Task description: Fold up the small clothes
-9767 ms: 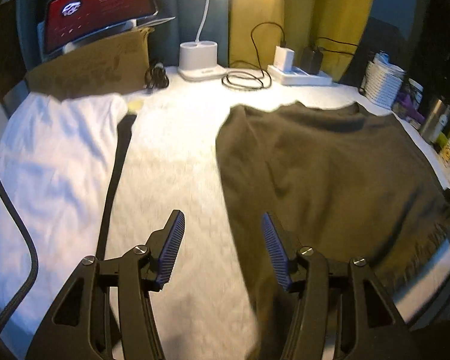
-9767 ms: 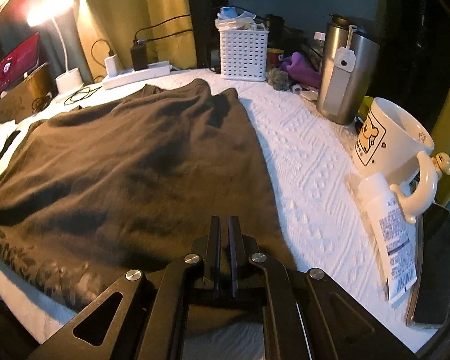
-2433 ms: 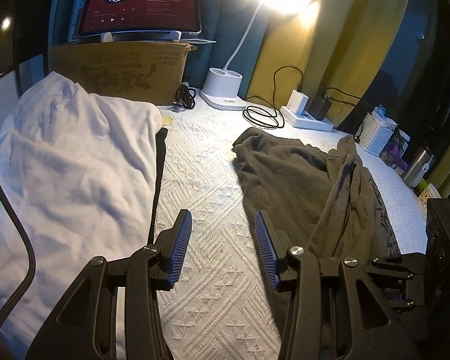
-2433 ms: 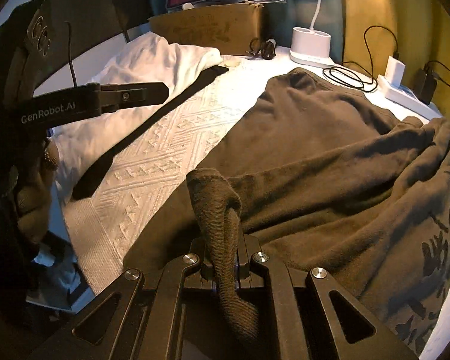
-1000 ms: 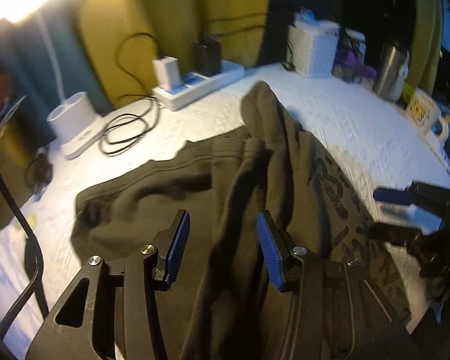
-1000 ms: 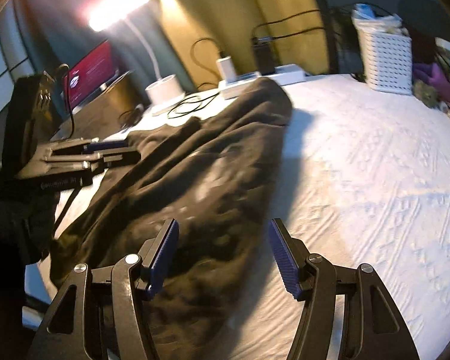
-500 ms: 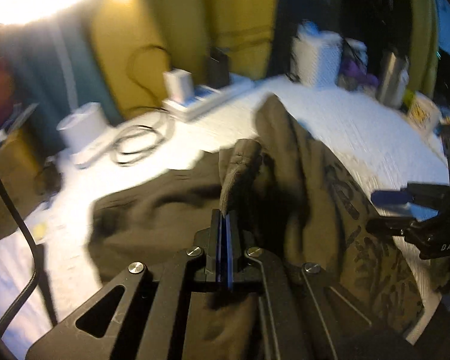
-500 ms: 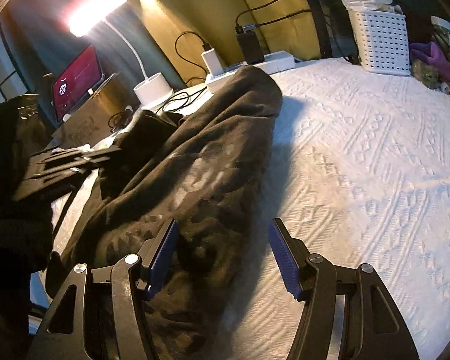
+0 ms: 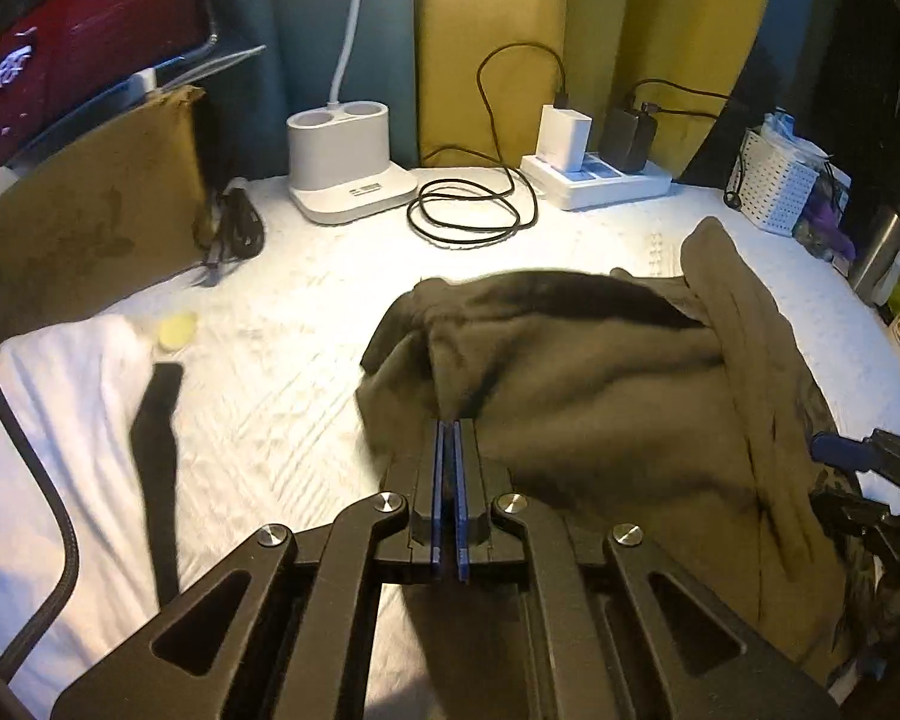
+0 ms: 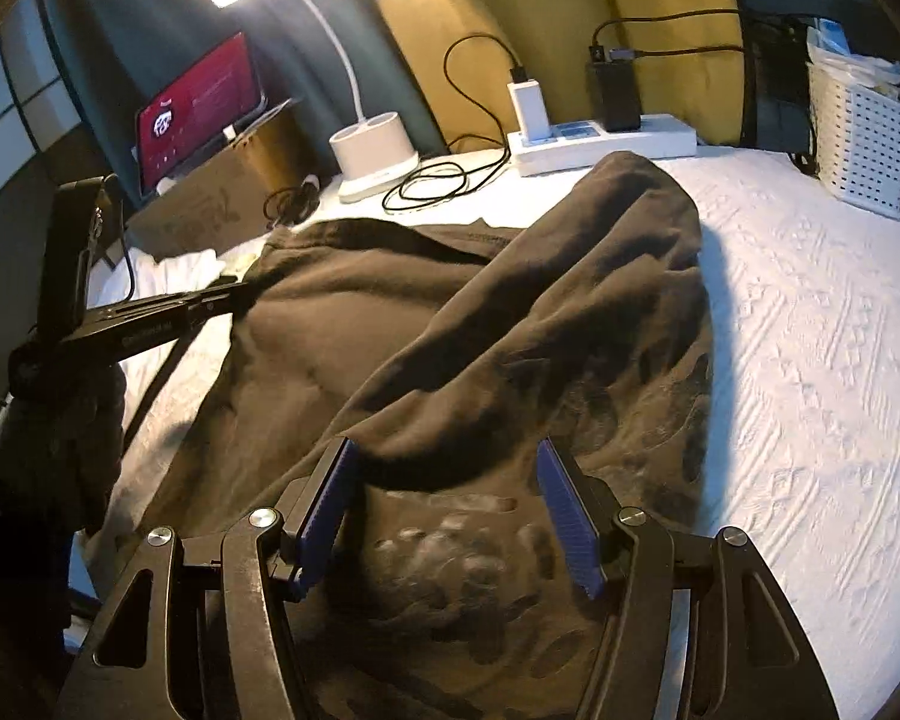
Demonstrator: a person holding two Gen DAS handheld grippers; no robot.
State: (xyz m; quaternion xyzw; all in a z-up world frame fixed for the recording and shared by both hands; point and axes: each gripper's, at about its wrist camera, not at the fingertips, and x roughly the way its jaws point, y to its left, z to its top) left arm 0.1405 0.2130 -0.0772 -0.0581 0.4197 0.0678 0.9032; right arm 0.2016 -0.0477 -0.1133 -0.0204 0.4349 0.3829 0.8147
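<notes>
A dark olive-brown garment [image 9: 600, 372] lies bunched on the white textured cover; it also shows in the right wrist view [image 10: 450, 348], with its right side folded over and a dark print showing. My left gripper [image 9: 448, 438] is shut on a fold of the garment's left part. It appears in the right wrist view [image 10: 234, 294] at the garment's left edge. My right gripper [image 10: 444, 480] is open, its blue pads on either side of a fabric fold at the near edge. Its pads also show in the left wrist view [image 9: 840, 462].
A white cloth [image 9: 54, 420] with a black strap [image 9: 156, 450] lies at left. At the back stand a cardboard box [image 9: 84, 222], lamp base [image 9: 348, 168], coiled cable [image 9: 468, 210], power strip [image 9: 600, 180], white basket [image 10: 858, 138] and steel tumbler [image 9: 882, 252].
My left gripper, shut on the garment's fold, has swung to the left with it. My right gripper stays open and has moved closer over the near edge.
</notes>
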